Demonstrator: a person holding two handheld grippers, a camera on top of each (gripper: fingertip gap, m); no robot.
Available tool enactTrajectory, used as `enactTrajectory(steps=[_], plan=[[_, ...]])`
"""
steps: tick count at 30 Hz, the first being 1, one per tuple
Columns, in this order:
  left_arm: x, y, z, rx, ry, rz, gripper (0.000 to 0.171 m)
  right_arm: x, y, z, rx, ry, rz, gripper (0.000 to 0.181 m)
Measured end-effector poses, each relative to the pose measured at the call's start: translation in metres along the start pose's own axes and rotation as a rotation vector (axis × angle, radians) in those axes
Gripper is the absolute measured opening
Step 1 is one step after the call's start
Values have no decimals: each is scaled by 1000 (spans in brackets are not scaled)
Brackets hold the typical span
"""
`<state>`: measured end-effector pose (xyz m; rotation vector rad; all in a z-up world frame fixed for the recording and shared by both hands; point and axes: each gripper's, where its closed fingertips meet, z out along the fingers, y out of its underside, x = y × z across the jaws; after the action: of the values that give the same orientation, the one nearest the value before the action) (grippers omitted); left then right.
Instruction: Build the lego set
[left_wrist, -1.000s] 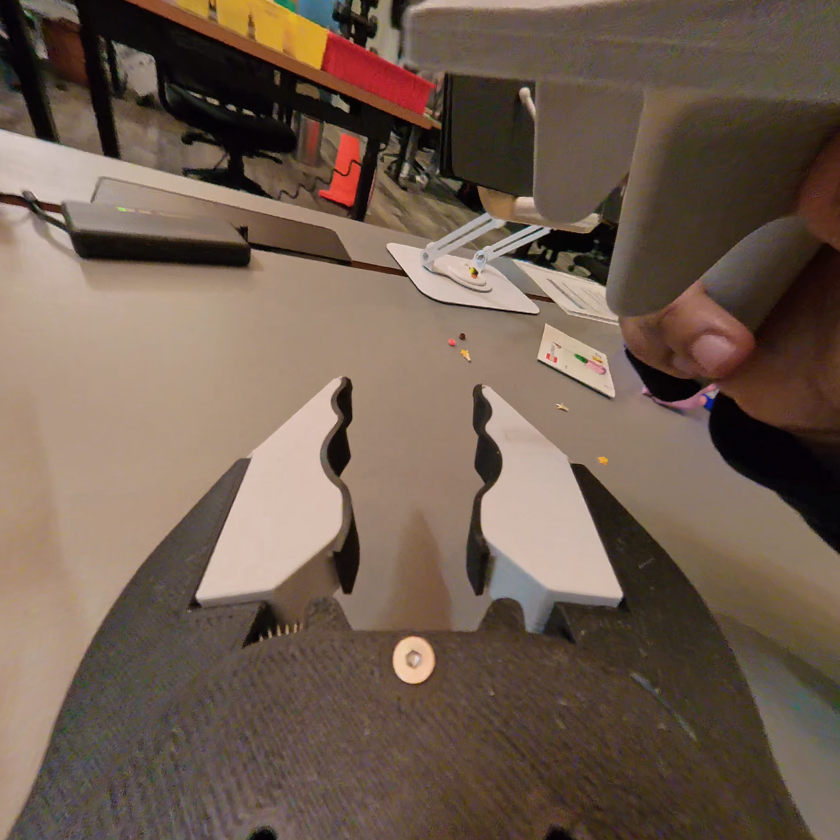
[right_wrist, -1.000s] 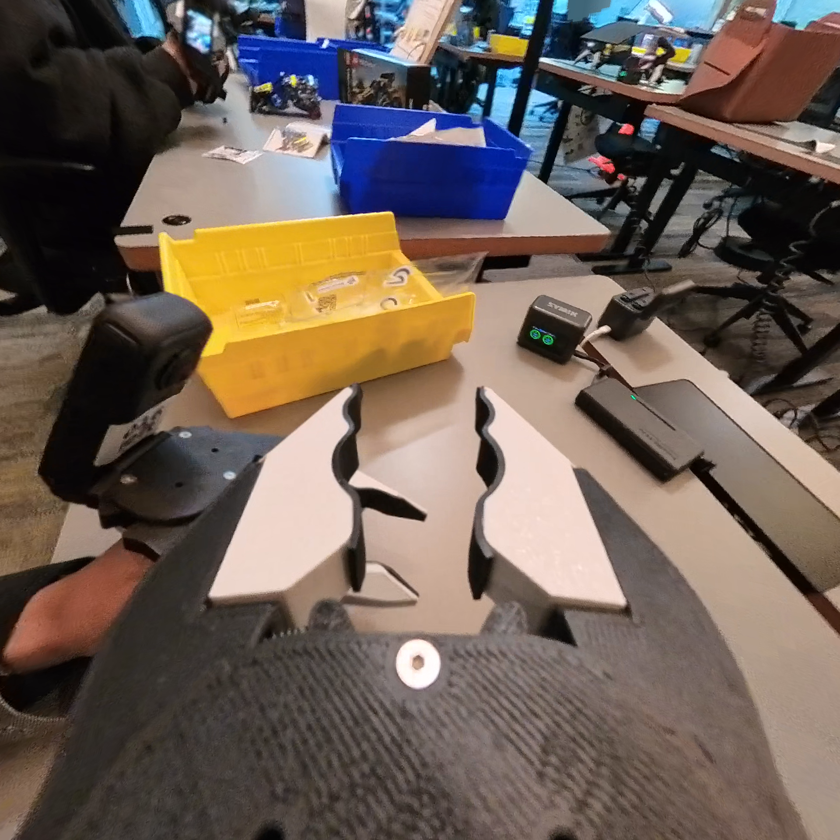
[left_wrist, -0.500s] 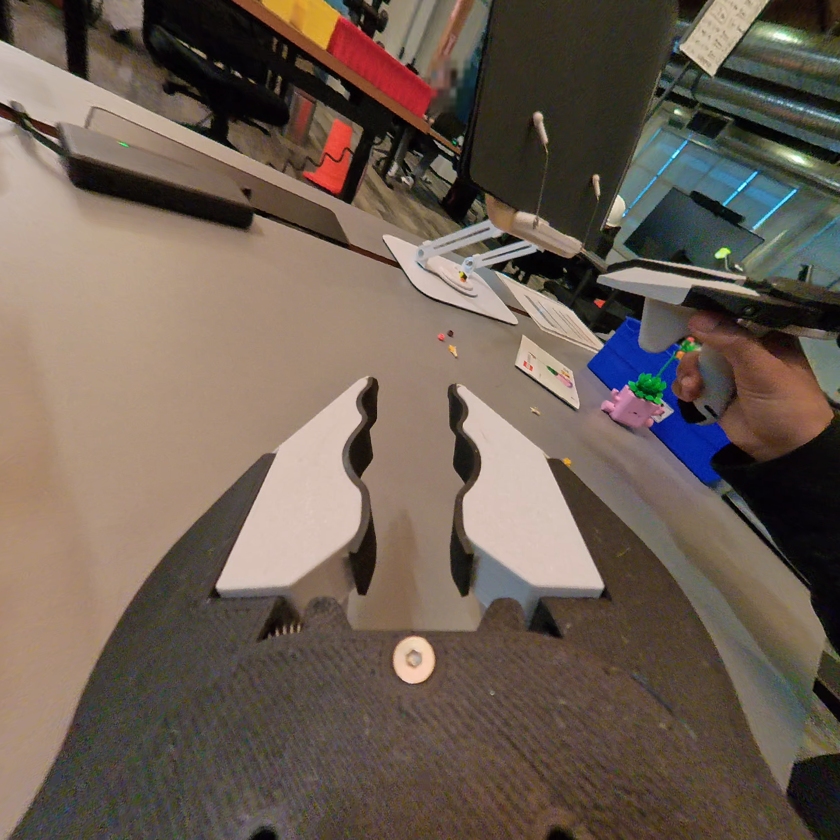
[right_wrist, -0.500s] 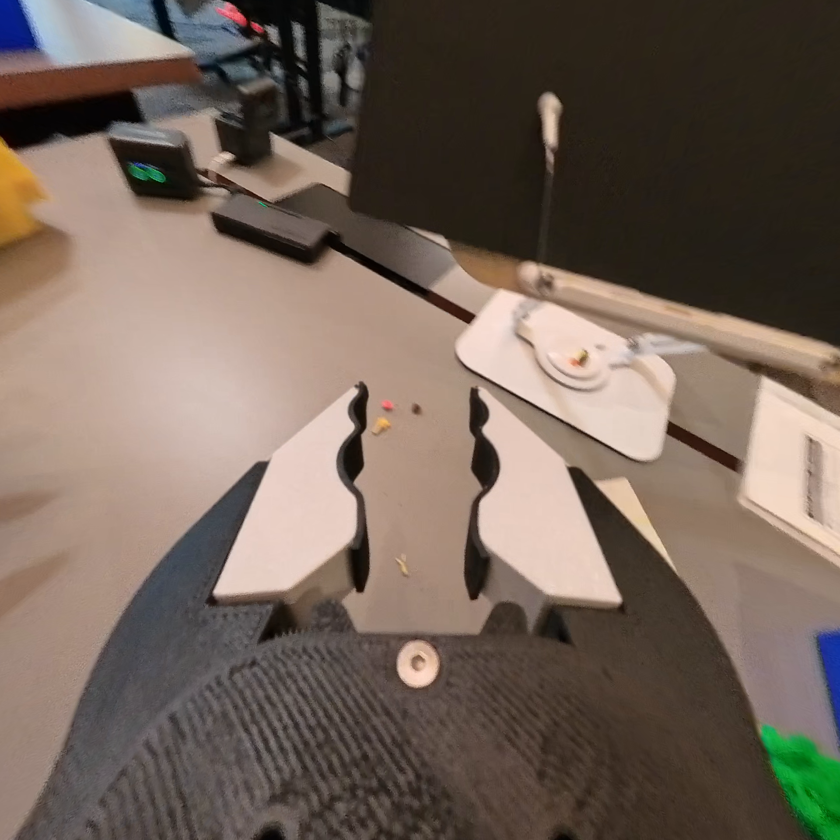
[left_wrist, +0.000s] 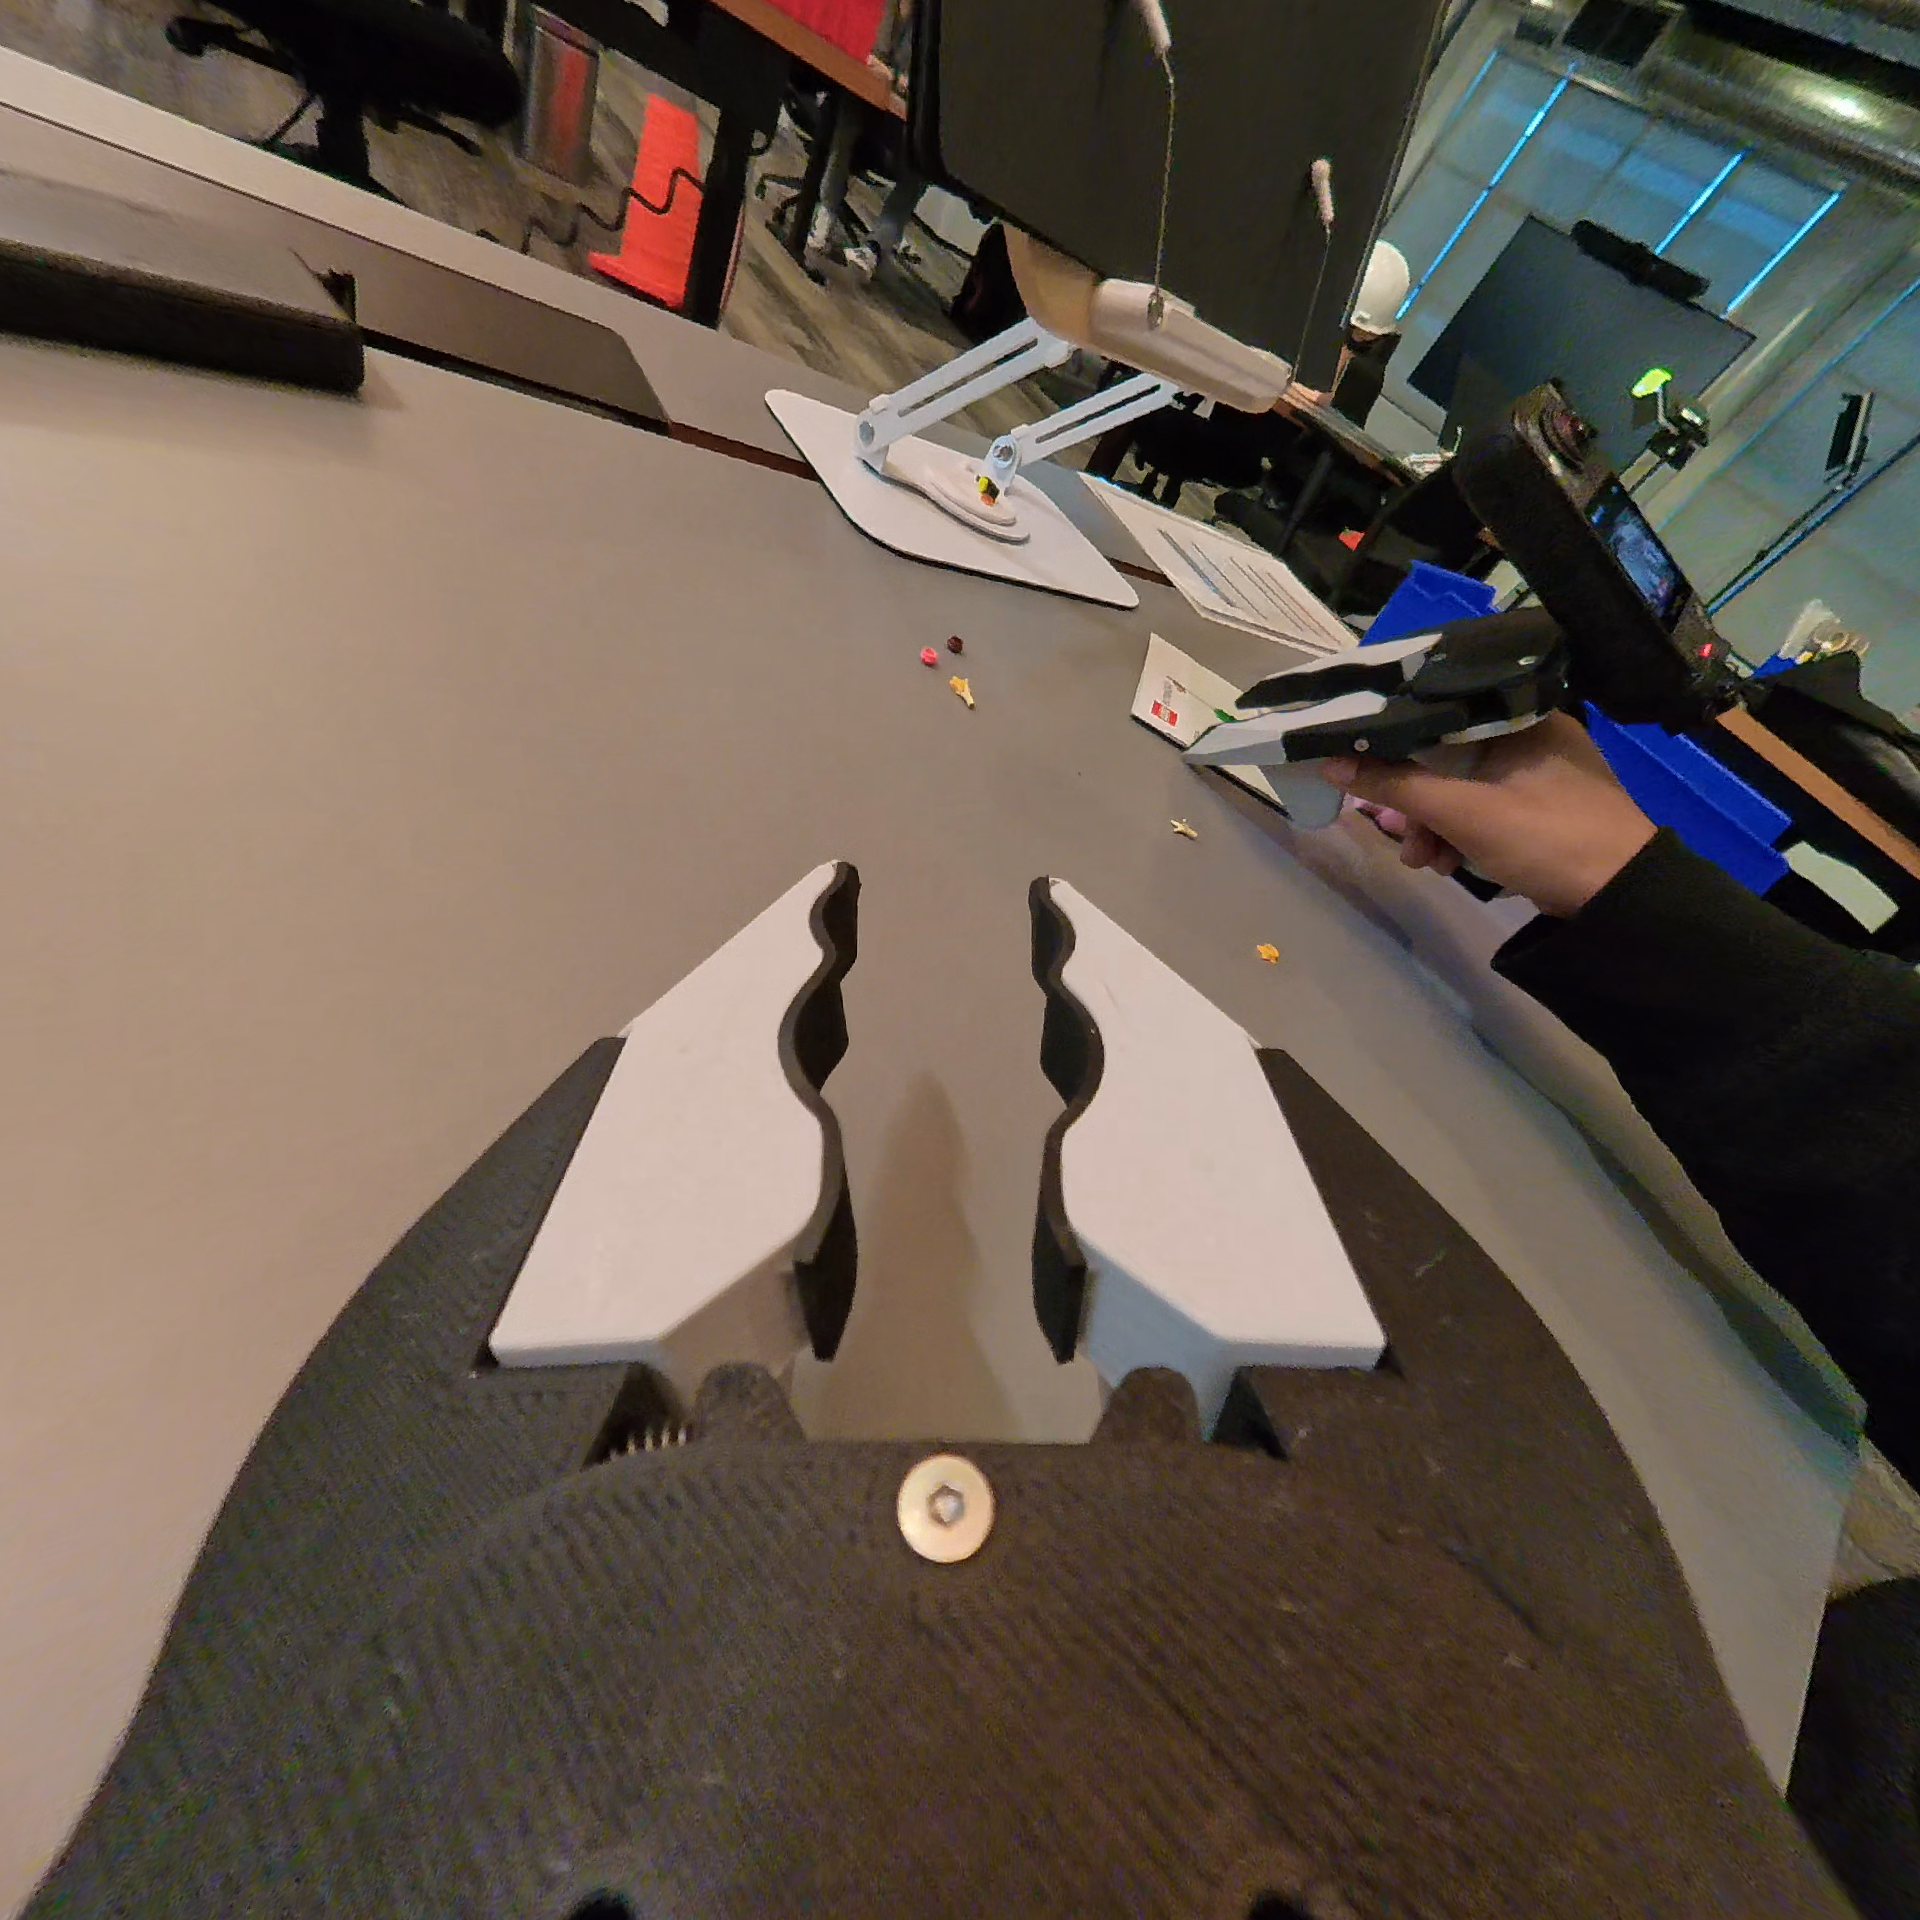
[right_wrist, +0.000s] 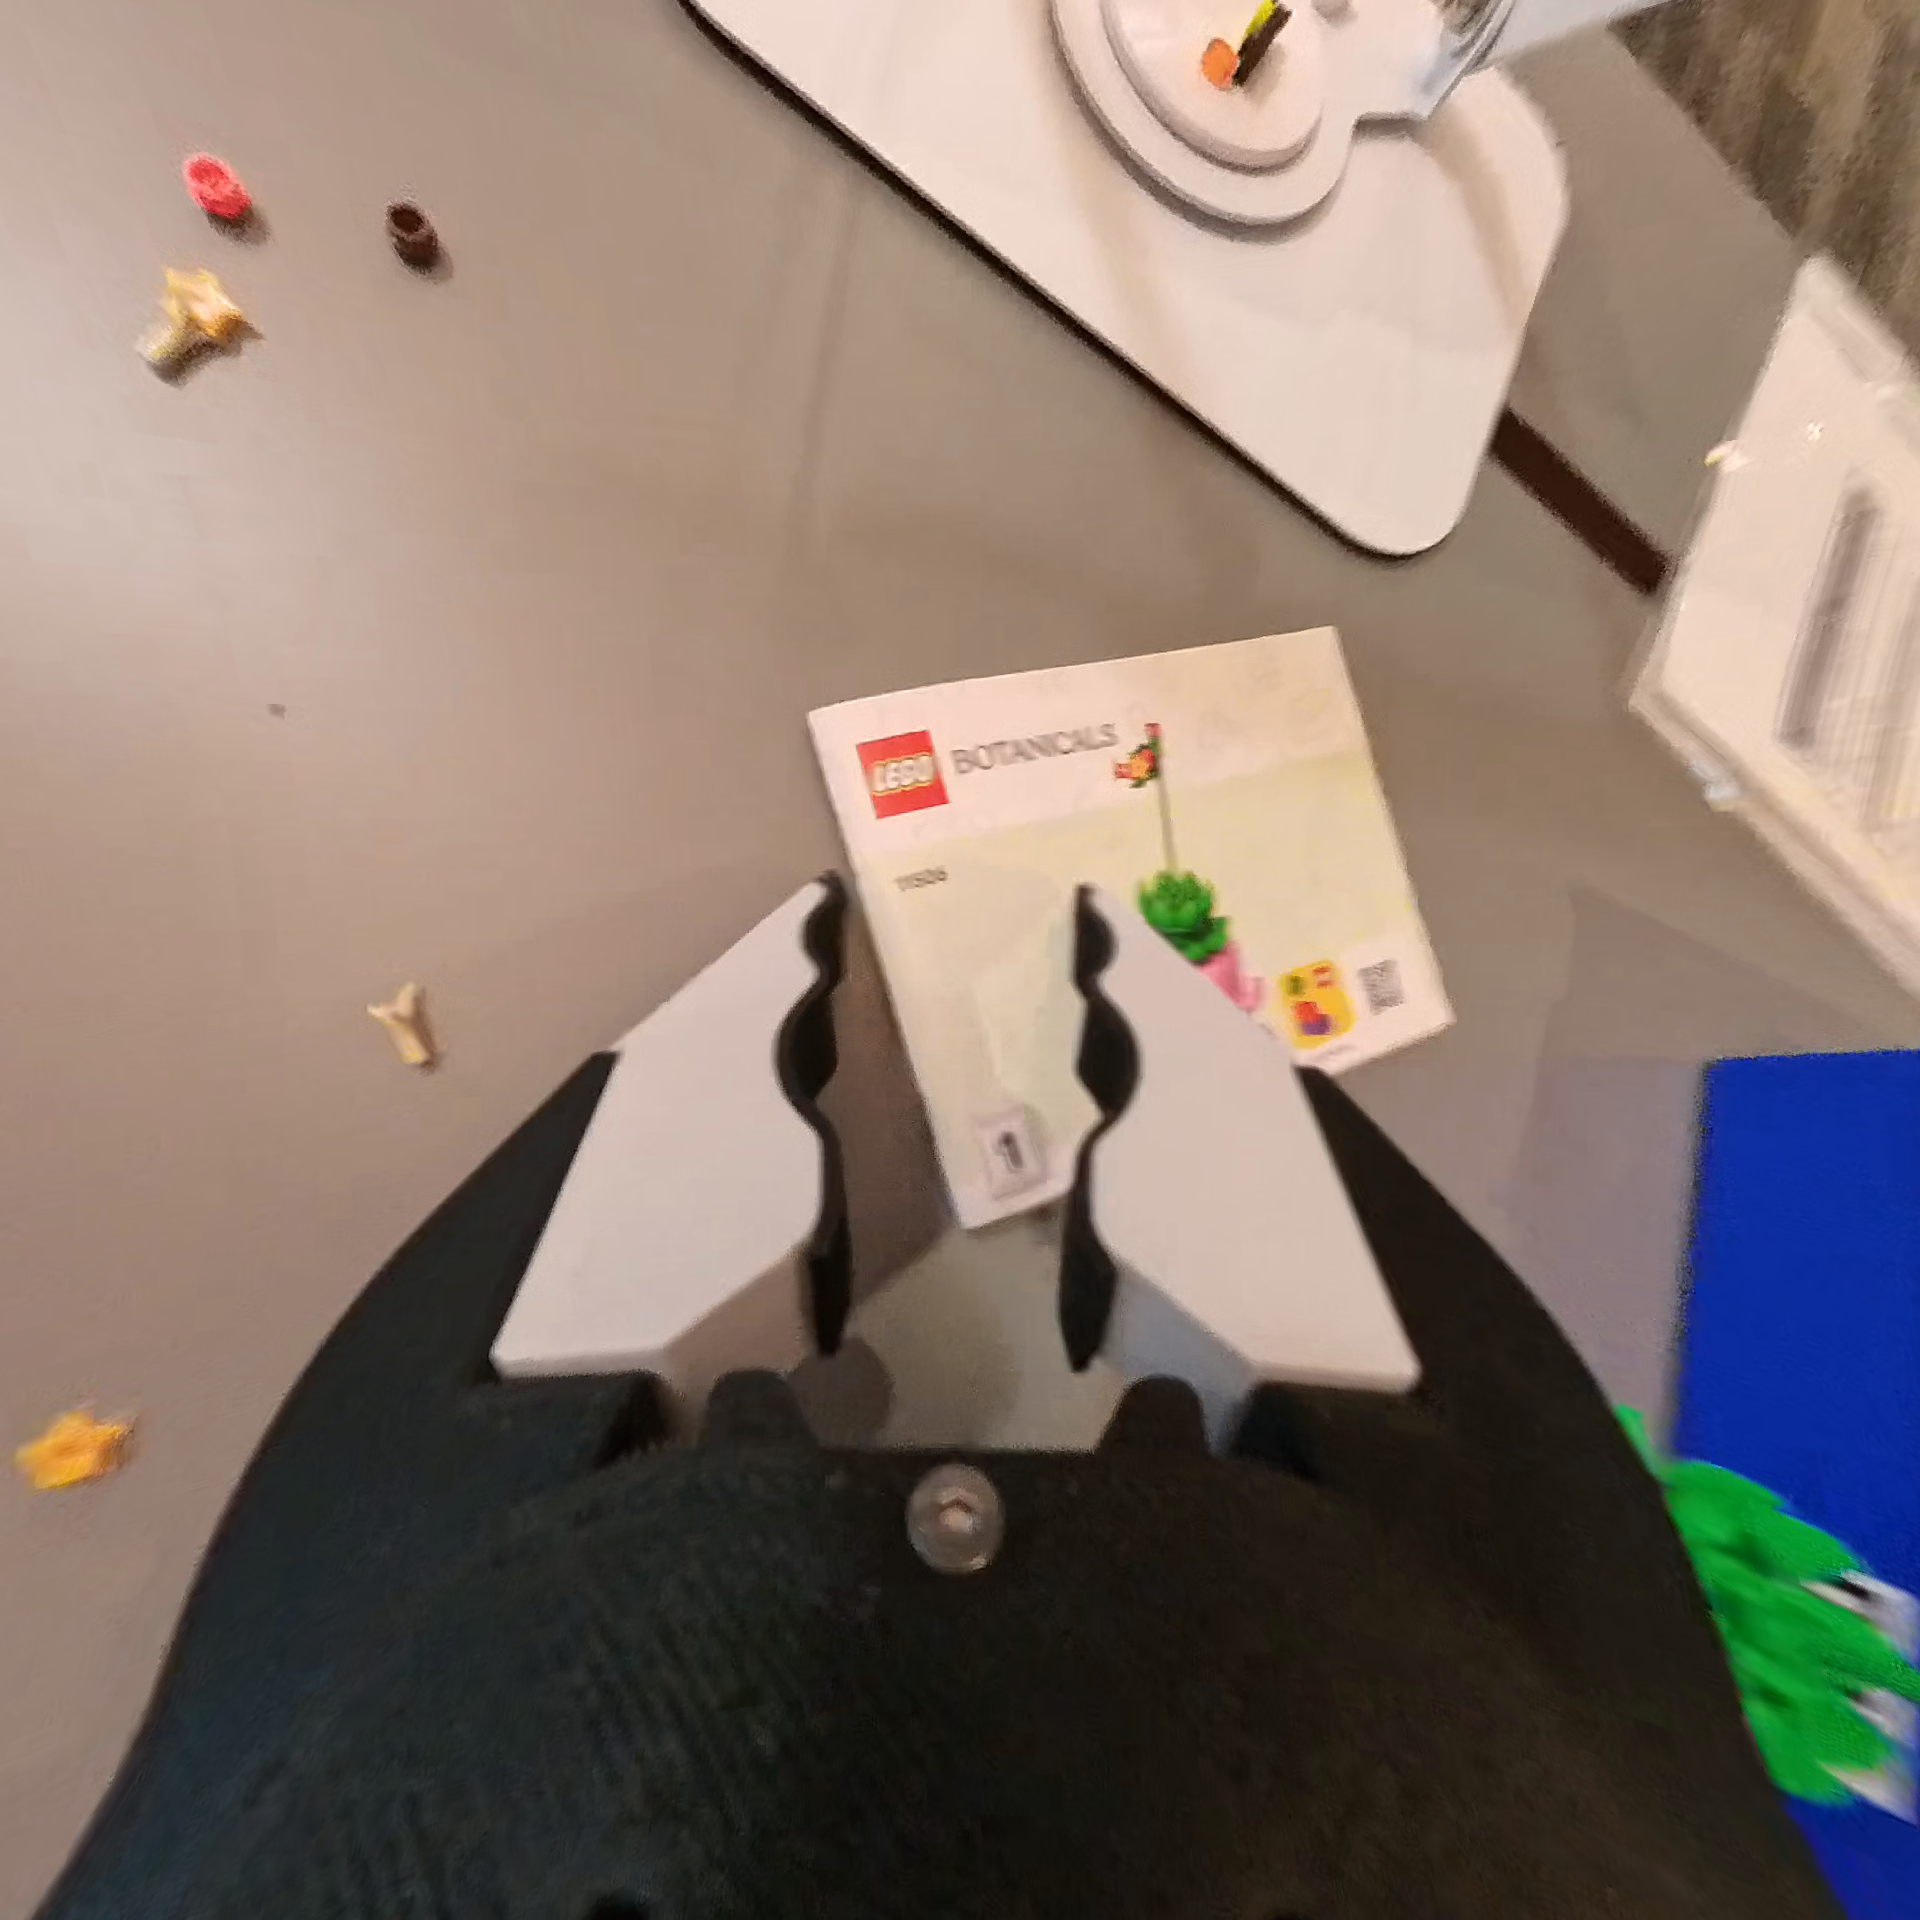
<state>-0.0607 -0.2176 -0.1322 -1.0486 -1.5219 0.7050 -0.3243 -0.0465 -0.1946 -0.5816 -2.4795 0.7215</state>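
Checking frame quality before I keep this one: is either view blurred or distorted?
Left wrist view: sharp, but wide-angle lens bends the table edges. Right wrist view: motion blur smears the blue bin, green plant model and loose pieces; the booklet is softer.

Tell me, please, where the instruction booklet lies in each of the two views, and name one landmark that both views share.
Left wrist view: the instruction booklet lies flat at right of centre, mostly hidden behind the right gripper.
Right wrist view: the booklet lies at centre, just beyond this gripper's open fingertips.
Shared landmark: the white stand base, beyond the booklet in both views.
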Motion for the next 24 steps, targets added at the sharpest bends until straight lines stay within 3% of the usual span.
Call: enactTrajectory(steps=[2,6,10,13,18,19,22,24], plan=[[0,0,0,3,4,-7,32,-12,0,3,15,-100,119,17],[1,-2,-1,14,16,-23,33,-13,-1,5,69,-146,278,17],[4,-3,-1,21,37,-48,34,-25,3,-3,27,-179,239,1],[4,-4,-2,26,41,-52,34,-45,5,-18,-22,-243,167,0],[3,-5,-2,32,43,-62,35,-35,-28,-48,143,-231,138,0],[4,-4,-2,33,45,-66,35,-33,-30,-50,151,-229,125,3],[4,-3,0,27,53,-74,35,-33,-5,-35,31,-216,90,57],[5,-2,0,23,54,-75,36,-38,12,-24,-33,-243,113,73]])
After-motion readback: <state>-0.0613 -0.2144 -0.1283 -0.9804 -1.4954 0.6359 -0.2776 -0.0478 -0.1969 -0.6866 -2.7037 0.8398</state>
